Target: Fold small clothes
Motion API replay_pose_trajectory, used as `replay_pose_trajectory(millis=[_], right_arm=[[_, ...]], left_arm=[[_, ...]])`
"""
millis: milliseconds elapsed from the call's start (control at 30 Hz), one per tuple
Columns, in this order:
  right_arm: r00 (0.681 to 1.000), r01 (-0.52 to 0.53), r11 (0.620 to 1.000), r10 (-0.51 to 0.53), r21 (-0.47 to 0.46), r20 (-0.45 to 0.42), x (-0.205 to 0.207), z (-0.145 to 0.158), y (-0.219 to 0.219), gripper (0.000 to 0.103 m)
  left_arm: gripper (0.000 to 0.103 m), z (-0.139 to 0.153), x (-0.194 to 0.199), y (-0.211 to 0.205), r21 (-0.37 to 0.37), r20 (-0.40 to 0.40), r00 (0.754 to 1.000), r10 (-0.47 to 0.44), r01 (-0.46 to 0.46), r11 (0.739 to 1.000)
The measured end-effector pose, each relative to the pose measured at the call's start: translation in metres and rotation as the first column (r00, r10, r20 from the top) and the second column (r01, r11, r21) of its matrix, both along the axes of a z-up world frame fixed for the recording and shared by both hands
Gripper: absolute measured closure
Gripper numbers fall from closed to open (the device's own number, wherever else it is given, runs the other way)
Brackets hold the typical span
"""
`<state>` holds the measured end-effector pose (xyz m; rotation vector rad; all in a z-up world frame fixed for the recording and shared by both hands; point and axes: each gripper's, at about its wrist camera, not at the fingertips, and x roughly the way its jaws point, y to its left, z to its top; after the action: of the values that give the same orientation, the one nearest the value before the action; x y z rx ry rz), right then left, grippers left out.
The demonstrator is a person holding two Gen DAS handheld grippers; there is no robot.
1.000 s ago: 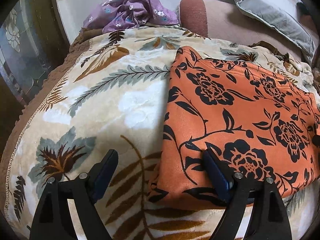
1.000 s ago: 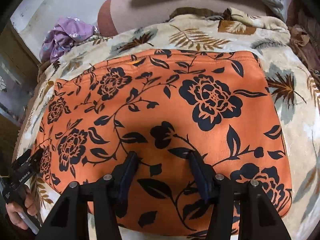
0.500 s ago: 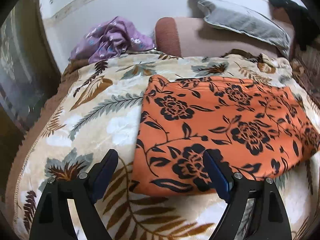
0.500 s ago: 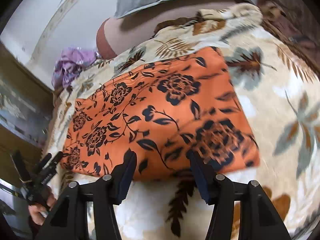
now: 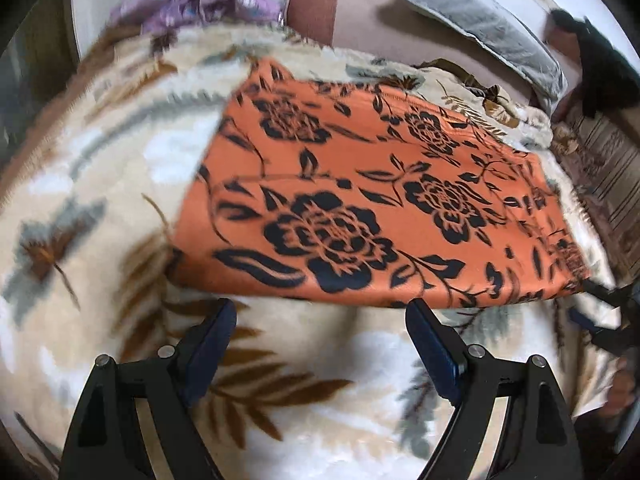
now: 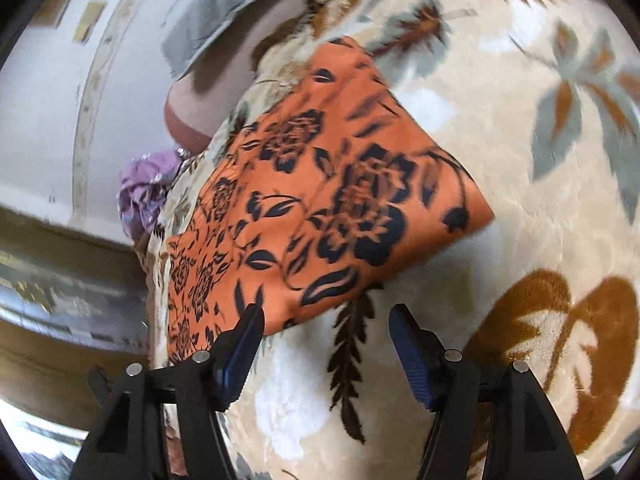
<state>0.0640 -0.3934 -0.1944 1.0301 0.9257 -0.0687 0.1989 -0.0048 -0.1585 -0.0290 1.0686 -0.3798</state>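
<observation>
Covering the bed, a cream leaf-print blanket [image 5: 120, 200] carries the folded orange floral garment [image 5: 380, 208] at centre frame; grey pillow [image 5: 480, 24] upper right. Left tongs [image 5: 320, 344] gape empty; right tongs [image 6: 326, 344] are opening, empty.

We find one orange garment [image 5: 360, 200] with a black floral print, folded into a flat rectangle, lying smooth on the leaf-patterned blanket [image 5: 100, 184], edges mostly even.

Bed under a cream leaf-print blanket [image 5: 120, 184], grey pillow [image 5: 492, 24], brown bolster [image 5: 320, 4], white wall [image 6: 40, 120]
</observation>
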Motion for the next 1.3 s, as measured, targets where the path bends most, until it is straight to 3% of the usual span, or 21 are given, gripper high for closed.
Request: replay_pose_trajectory(millis=[167, 267, 500, 633, 733, 800, 833, 933, 967, 1067, 1167, 1300], right_arm=[[0.997, 0.059, 0.996, -0.062, 0.074, 0.043, 0.001, -0.011, -0.016, 0.033], [0.994, 0.081, 0.991, -0.087, 0.103, 0.058, 0.008, -0.015, -0.021, 0.032], [0.991, 0.074, 0.996, -0.079, 0.046, 0.109, 0.033, -0.013, -0.020, 0.030], [0.984, 0.094, 0.994, -0.100, 0.049, 0.146, 0.047, -0.017, -0.023, 0.030], [0.980, 0.105, 0.994, -0.106, 0.016, 0.169, 0.058, -0.018, -0.021, 0.030], [0.981, 0.095, 0.994, -0.084, -0.054, 0.176, 0.066, -0.016, -0.014, 0.031], [0.981, 0.090, 0.993, -0.074, -0.080, 0.178, 0.068, -0.015, -0.011, 0.035], [0.988, 0.084, 0.986, -0.063, -0.144, 0.142, 0.075, -0.020, -0.008, 0.076], [0.987, 0.090, 0.985, -0.069, -0.145, 0.147, 0.074, -0.020, -0.008, 0.080], [0.982, 0.087, 0.970, -0.045, -0.226, 0.185, 0.070, -0.003, -0.001, 0.086], [0.970, 0.101, 0.947, -0.026, -0.305, 0.241, 0.059, 0.022, 0.011, 0.087], [0.958, 0.112, 0.943, -0.019, -0.313, 0.286, 0.030, 0.046, 0.018, 0.087]], left_arm=[[0.016, -0.014, 0.011, 0.005, -0.115, -0.109, 0.993, 0.040, -0.053, 0.992], [0.016, -0.014, 0.016, 0.008, -0.162, -0.113, 0.991, 0.066, -0.084, 0.983], [0.016, -0.018, 0.039, 0.019, -0.294, -0.119, 0.981, 0.156, -0.185, 0.938], [0.017, -0.018, 0.045, 0.018, -0.320, -0.081, 0.980, 0.182, -0.199, 0.926], [0.031, -0.020, 0.049, 0.013, -0.299, -0.051, 0.980, 0.192, -0.198, 0.934], [0.052, -0.023, 0.053, 0.013, -0.269, -0.035, 0.976, 0.214, -0.216, 0.939], [0.057, -0.023, 0.054, 0.014, -0.263, -0.028, 0.974, 0.226, -0.226, 0.938], [0.076, -0.025, 0.056, 0.023, -0.289, -0.045, 0.968, 0.246, -0.249, 0.924], [0.080, -0.024, 0.055, 0.023, -0.294, -0.046, 0.968, 0.245, -0.248, 0.923], [0.085, -0.015, 0.048, 0.017, -0.252, 0.007, 0.974, 0.227, -0.218, 0.943], [0.086, 0.002, 0.031, 0.018, -0.267, 0.051, 0.976, 0.211, -0.190, 0.945], [0.086, 0.023, -0.003, 0.028, -0.258, 0.066, 0.979, 0.195, -0.172, 0.951]])
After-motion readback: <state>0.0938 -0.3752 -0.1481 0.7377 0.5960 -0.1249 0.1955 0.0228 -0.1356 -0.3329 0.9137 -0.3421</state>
